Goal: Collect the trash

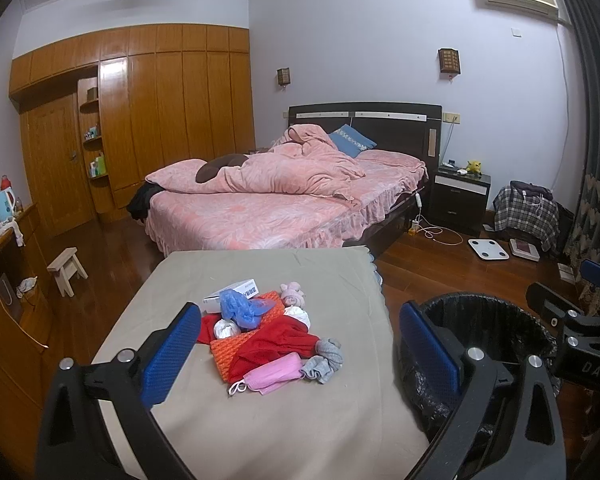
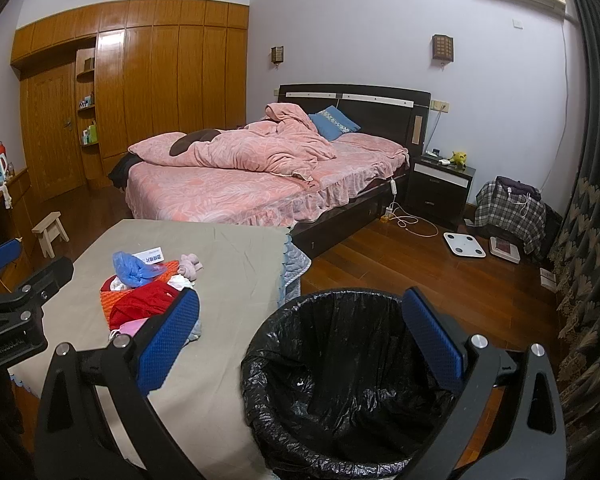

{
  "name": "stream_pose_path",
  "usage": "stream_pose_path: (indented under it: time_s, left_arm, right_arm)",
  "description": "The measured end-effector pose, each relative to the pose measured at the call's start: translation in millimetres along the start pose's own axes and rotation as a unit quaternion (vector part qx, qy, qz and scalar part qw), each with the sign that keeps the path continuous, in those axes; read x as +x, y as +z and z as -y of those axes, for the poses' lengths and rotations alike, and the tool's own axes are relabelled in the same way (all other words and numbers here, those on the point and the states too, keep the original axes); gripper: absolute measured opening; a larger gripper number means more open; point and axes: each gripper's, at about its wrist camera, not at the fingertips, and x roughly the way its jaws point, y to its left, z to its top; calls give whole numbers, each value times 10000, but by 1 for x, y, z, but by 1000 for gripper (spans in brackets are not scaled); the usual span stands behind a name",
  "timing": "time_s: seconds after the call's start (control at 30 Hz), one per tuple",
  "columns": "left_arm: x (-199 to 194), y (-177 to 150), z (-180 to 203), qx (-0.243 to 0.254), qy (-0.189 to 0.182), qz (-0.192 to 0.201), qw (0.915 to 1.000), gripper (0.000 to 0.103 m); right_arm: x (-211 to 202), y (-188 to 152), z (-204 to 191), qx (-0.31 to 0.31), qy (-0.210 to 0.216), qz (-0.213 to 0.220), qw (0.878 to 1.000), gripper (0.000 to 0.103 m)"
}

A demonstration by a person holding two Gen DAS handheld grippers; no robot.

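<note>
Left wrist view: your left hand-held gripper [image 1: 296, 354] w/ blue textured pads gapes empty over crumpled pink mask [image 1: 275, 372] on cloth-covered table [image 1: 300, 432]; right hand-held gripper [image 2: 300, 338] released above round black-lined bin [image 2: 340, 380].

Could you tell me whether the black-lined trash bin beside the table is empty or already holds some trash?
Nearly empty: the trash bin stands upright, and only bare black liner with a few tiny white specks shows inside.

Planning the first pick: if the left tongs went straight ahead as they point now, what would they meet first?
Probably the pink face mask at the pile's near edge on the grey cloth; depth is uncertain.
</note>
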Motion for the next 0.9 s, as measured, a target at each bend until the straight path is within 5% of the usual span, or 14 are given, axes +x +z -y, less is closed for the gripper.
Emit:
stream_pose_path:
  time_s: [0.9]
  left_arm:
    - [4, -7, -3, -43, 21, -22, 10000, 97]
  right_arm:
    - [9, 2, -22, -36, 102, 9, 9999, 98]
